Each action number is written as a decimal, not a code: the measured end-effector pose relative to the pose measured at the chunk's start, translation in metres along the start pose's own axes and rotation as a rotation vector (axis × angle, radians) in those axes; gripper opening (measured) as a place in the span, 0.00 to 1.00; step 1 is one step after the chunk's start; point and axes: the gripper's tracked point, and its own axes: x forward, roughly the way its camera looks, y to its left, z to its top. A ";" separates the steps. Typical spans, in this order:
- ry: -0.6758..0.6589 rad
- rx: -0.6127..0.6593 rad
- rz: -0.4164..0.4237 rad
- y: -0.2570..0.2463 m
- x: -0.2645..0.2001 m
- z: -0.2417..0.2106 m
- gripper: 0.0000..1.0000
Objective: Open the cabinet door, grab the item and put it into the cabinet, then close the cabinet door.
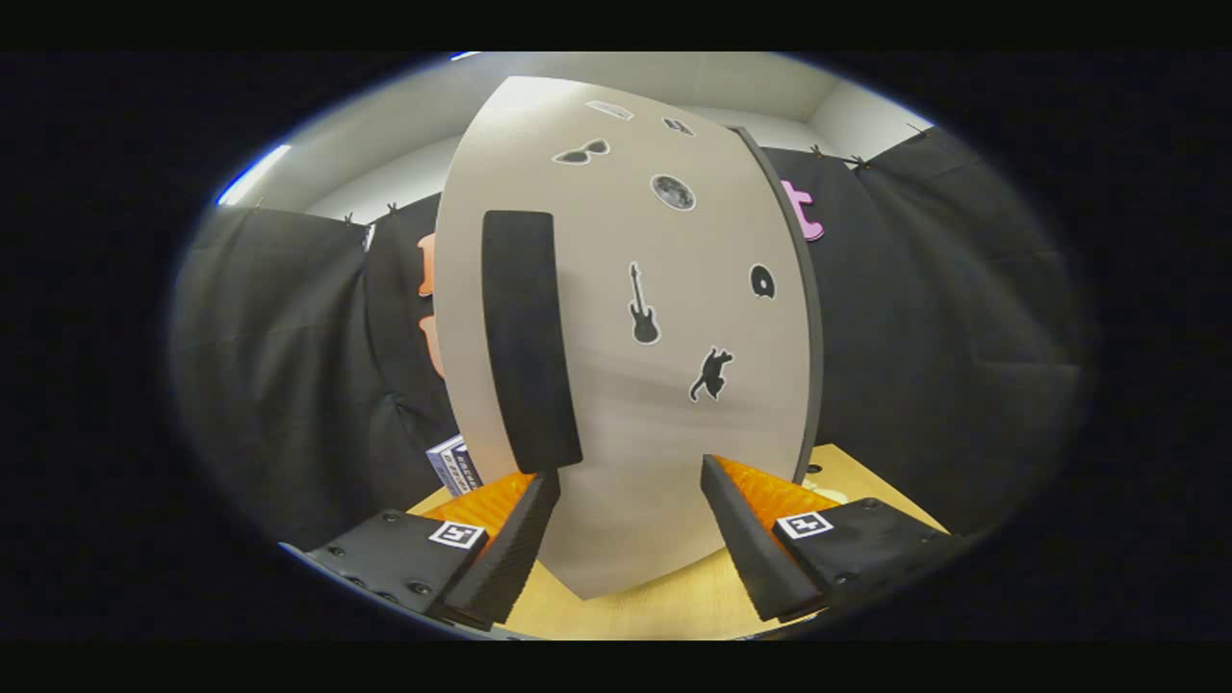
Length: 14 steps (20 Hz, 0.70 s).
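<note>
A grey cabinet [635, 404] stands close ahead on the wooden table, its door [616, 289] facing me and covered with several black stickers. A long black handle [527, 337] runs upright along the door's left side. My gripper [630, 476] is open, with nothing between its fingers. The left fingertip [539, 491] sits just below the handle's lower end, close to the door. The right fingertip [717, 481] is near the door's lower right part. A small blue and white box [452, 464] lies on the table left of the cabinet, partly hidden behind my left finger.
The light wooden table [664, 602] runs under the cabinet and off to its right [857, 476]. Black cloth walls close in the booth on both sides and behind the cabinet.
</note>
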 end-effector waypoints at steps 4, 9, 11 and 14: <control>-0.012 -0.009 -0.052 -0.004 0.006 0.000 0.95; 0.003 -0.005 -0.125 -0.005 0.026 -0.010 0.95; 0.008 -0.004 -0.147 -0.010 0.029 -0.013 0.95; 0.025 -0.006 -0.169 -0.017 0.031 -0.017 0.95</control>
